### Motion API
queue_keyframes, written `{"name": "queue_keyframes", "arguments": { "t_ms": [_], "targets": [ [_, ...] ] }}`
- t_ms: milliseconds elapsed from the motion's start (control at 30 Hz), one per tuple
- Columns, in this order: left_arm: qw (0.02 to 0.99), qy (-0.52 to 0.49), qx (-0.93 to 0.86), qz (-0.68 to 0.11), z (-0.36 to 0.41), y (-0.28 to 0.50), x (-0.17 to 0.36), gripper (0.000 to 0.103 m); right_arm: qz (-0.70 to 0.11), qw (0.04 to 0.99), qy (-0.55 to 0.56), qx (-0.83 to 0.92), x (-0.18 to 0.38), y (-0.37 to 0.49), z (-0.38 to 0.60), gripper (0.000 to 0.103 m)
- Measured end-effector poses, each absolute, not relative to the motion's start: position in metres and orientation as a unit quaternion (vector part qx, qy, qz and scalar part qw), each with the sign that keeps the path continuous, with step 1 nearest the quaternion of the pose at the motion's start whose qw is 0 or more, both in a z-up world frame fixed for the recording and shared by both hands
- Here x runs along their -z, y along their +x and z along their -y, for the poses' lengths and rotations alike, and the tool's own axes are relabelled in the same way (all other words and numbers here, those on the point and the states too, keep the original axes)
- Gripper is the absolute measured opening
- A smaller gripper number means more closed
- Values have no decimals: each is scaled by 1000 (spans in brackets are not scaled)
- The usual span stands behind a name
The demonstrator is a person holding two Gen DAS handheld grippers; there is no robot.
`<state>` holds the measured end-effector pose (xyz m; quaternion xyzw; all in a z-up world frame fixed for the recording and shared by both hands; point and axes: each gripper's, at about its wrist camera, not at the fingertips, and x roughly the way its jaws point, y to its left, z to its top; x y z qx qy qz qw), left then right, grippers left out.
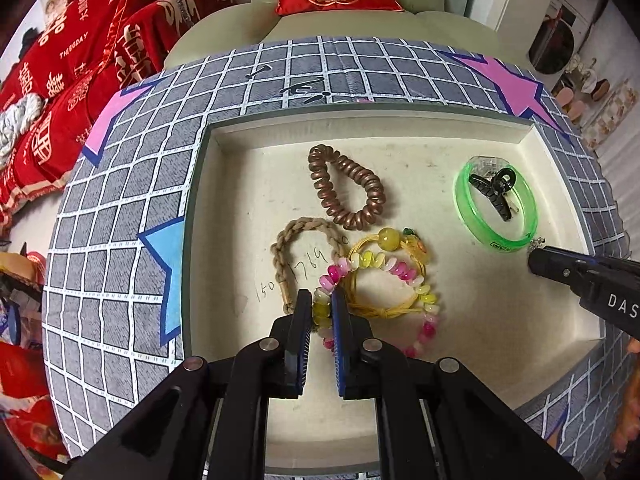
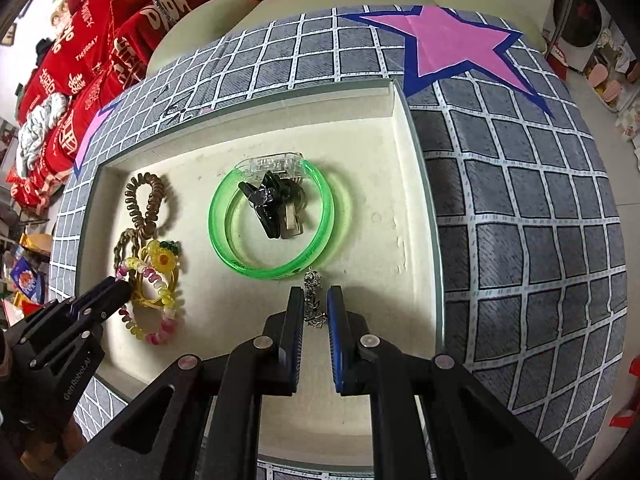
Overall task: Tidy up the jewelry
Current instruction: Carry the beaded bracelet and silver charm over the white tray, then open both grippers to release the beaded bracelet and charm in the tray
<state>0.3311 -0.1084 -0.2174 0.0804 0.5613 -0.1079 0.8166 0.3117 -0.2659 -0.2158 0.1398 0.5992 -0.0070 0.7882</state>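
Left claw [image 1: 321, 312] pinching pink-and-yellow bead bracelet [image 1: 416, 280] — right claw [image 2: 316, 308] narrowly around silver chain [image 2: 313, 300], grip unclear.

Red cushions [image 1: 72, 92] crowd a pale green sofa [image 1: 248, 28] behind.

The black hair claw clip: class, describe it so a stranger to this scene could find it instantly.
Start at the shallow cream tray on the grey checked cloth. Toward its right side lies a translucent green bangle, and the black hair claw clip sits inside that ring. It is the only black, toothed piece; its neighbours are coiled, braided or beaded loops.
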Motion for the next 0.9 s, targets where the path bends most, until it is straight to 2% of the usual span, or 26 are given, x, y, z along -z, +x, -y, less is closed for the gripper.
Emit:
{"name": "queue_keyframes", "arguments": {
  "t_ms": [67, 100, 200, 233, 900],
  "targets": [
    [817, 92, 106, -560, 111, 330, 217, 18, -601, 788, 136, 5, 216, 312, 265, 15],
    [817, 97, 105, -559, 113, 330, 217, 18, -601, 787, 135, 2, 216, 312, 264, 19],
    [816, 102, 99, -560, 114, 330, 216, 18, -602, 787, 135, -1, 214, 313, 263, 45],
    [816, 100, 97, -561, 113, 330, 215, 18, -601, 788, 136, 0, 213, 312, 263, 46],
    [823, 65, 116, -552, 103, 324, 194, 18, -555, 814, 171, -3, 160, 292, 271, 46]
  ]
}}
